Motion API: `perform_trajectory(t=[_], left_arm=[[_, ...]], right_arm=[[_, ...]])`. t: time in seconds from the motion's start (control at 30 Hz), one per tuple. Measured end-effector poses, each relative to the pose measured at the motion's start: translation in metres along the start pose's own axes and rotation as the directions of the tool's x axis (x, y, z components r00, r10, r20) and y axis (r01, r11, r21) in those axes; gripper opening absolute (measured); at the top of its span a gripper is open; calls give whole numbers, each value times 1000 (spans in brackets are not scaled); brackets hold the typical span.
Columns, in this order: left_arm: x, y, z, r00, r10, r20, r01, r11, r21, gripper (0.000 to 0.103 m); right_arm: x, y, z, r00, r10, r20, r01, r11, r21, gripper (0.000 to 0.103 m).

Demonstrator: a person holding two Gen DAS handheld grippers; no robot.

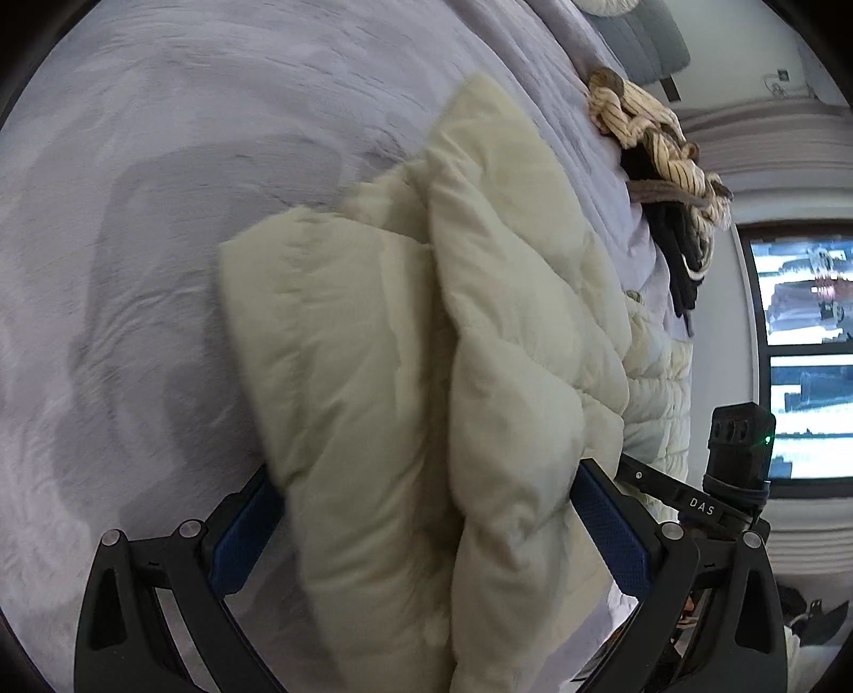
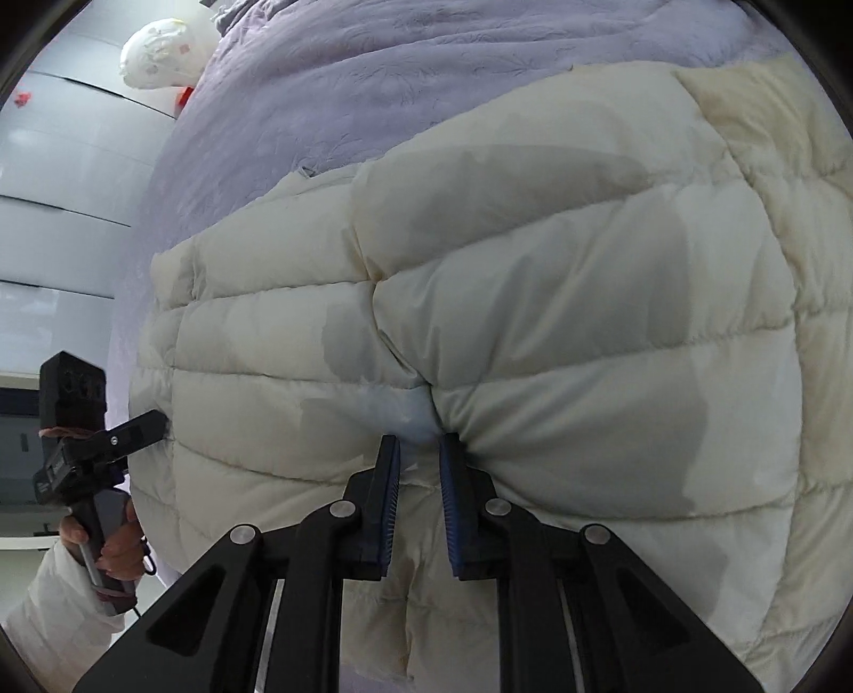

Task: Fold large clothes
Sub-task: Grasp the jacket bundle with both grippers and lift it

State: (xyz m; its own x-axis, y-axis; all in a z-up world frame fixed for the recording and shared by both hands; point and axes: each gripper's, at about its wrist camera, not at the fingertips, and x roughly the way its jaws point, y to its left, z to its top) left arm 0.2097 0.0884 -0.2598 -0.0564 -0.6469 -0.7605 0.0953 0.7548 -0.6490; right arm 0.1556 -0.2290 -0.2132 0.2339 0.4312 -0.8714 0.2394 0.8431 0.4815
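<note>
A cream quilted puffer jacket (image 2: 533,298) lies on a lavender bed cover (image 2: 373,69). My right gripper (image 2: 418,448) is shut on a pinch of the jacket's fabric near its lower edge. In the left wrist view the jacket (image 1: 426,346) bulges up between the jaws of my left gripper (image 1: 426,496). Its blue pads (image 1: 613,522) stand wide apart with thick folds of the jacket between them. The other gripper (image 1: 735,453) shows at the right edge of the left wrist view. In the right wrist view the left gripper's tip (image 2: 138,426) touches the jacket's left edge.
A heap of striped cream and dark clothes (image 1: 666,160) lies at the far edge of the bed (image 1: 160,213). A window (image 1: 805,346) is on the right. A white stuffed bag (image 2: 160,48) sits beyond the bed, beside grey wall panels (image 2: 58,186).
</note>
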Motion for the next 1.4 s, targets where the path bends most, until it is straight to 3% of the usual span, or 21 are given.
perform_trajectory(t=[0.03, 0.1, 0.17, 0.27, 0.3, 0.43, 0.53, 0.73, 0.93, 1.17, 1.3, 1.37, 1.4], left_arm=[[4, -4, 1, 1000, -8, -1, 8, 1000, 11, 103], [8, -13, 2, 1000, -26, 2, 26, 999, 34, 92], [9, -23, 0, 998, -53, -25, 55, 996, 67, 50], [5, -45, -4, 999, -48, -18, 50, 992, 114, 31], [1, -52, -5, 998, -54, -15, 55, 990, 127, 30], [-20, -96, -10, 988, -153, -4, 151, 971, 183, 29], [-20, -142, -16, 988, -157, -15, 155, 950, 271, 29], [8, -200, -31, 989, -145, -33, 147, 931, 335, 29], [21, -216, -32, 990, -138, -21, 137, 943, 304, 29], [13, -205, -34, 994, -107, 7, 101, 953, 285, 29], [7, -198, -36, 995, -98, 13, 90, 956, 279, 29], [6, -196, -36, 996, -91, 13, 84, 957, 278, 29], [4, -194, -38, 996, -91, 13, 84, 957, 277, 29]], right_arm=[[1, -1, 0, 1000, 3, 1, -3, 1000, -2, 14], [2, -5, -2, 1000, 19, 7, -19, 1000, -6, 14], [3, -10, -4, 999, 36, 15, -36, 999, -1, 14], [3, -18, -9, 998, 56, 22, -57, 998, 14, 14], [2, -20, -11, 998, 66, 24, -66, 998, 21, 14], [2, -25, -15, 996, 84, 21, -85, 996, 28, 14], [2, -27, -17, 995, 102, 20, -103, 994, 29, 14], [3, -43, -24, 986, 161, 33, -164, 983, 83, 13], [1, -62, -33, 973, 227, 49, -232, 963, 140, 11], [-12, -73, -38, 953, 301, 36, -302, 935, 188, 11], [-52, -70, -44, 954, 296, 38, -298, 945, 136, 13], [-75, -71, -49, 965, 255, 55, -259, 961, 95, 35], [-95, -75, -56, 976, 204, 80, -210, 975, 71, 68]])
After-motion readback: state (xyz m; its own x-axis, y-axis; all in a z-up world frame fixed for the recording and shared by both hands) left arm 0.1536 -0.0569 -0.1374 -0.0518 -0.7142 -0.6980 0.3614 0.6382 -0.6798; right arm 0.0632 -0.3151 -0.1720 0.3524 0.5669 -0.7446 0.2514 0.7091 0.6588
